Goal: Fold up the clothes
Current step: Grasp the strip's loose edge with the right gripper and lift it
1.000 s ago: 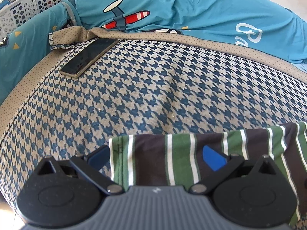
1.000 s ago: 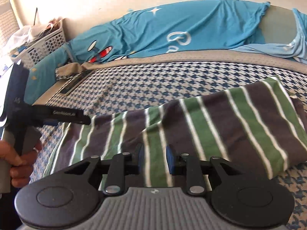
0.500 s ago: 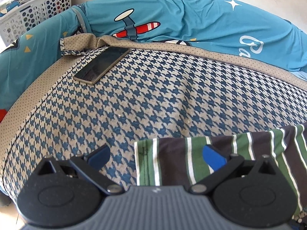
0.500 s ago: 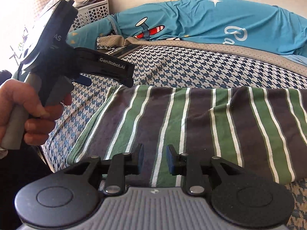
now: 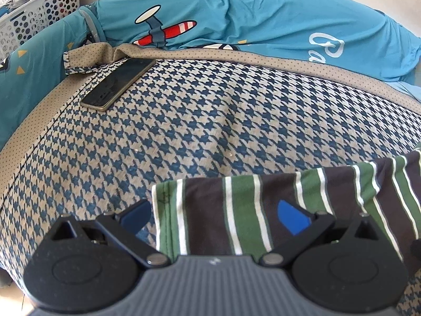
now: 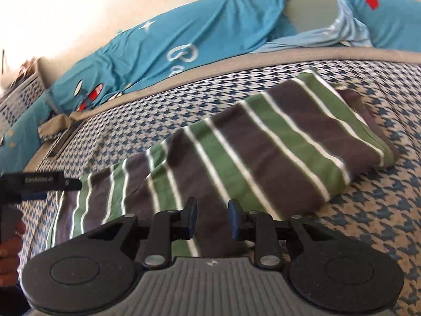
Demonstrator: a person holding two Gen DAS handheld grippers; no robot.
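Observation:
A green, brown and white striped garment (image 6: 263, 152) lies partly folded on the houndstooth bed cover (image 5: 210, 121). Its thicker folded end is at the right and a thinner end stretches left. My left gripper (image 5: 213, 217) is wide open above the garment's left end (image 5: 236, 210), with one blue pad over the cover and the other over the stripes. My right gripper (image 6: 212, 218) hovers over the garment's near edge. Its fingers stand a narrow gap apart and nothing is visibly clamped between them. In the right wrist view a hand (image 6: 10, 239) holds the left gripper at the far left.
A dark phone (image 5: 118, 85) lies at the cover's far left corner. Blue bedding (image 5: 236, 18) with a red plane print is piled along the back. A white perforated laundry basket (image 5: 34, 23) stands beyond the bed at the left.
The right wrist view swung back right and now shows the folded right end. In it, the left gripper went from close and large to small at the left edge. Both gripper openings are unchanged.

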